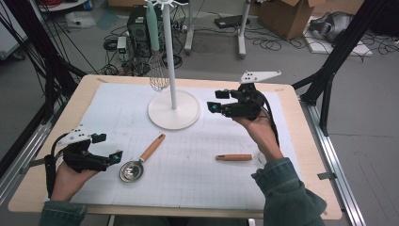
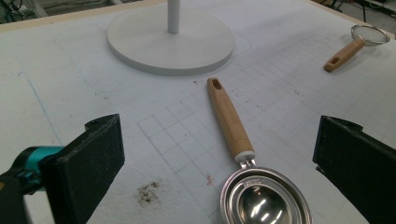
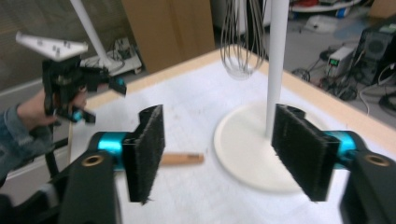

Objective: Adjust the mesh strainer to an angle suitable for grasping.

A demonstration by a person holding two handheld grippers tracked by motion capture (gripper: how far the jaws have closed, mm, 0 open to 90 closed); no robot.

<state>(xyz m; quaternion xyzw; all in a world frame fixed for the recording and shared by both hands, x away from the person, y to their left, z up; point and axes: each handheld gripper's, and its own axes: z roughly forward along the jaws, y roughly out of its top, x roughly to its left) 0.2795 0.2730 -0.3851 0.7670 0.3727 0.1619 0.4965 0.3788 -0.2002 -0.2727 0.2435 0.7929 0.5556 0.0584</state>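
The left gripper (image 1: pixel 107 147) hovers low over the white mat (image 1: pixel 197 183) with its jaws spread and empty, just beside the measuring scoop (image 1: pixel 140 159), which lies flat with its steel bowl toward the person and its wooden handle angled toward the white stand (image 1: pixel 174 109). In the left gripper view the scoop (image 2: pixel 243 163) sits between the 2 black pads, nearer the right one, touched by neither. The right gripper (image 1: pixel 220 104) is held above the mat beside the stand's base, jaws parted with nothing between them. A small strainer (image 1: pixel 237 157) lies near the right forearm; a whisk (image 1: pixel 157 66) hangs from the stand. Risks: closing over the rounded bowl could squirt the scoop sideways; a low right gripper could knock the stand's pole and set the whisk swinging.
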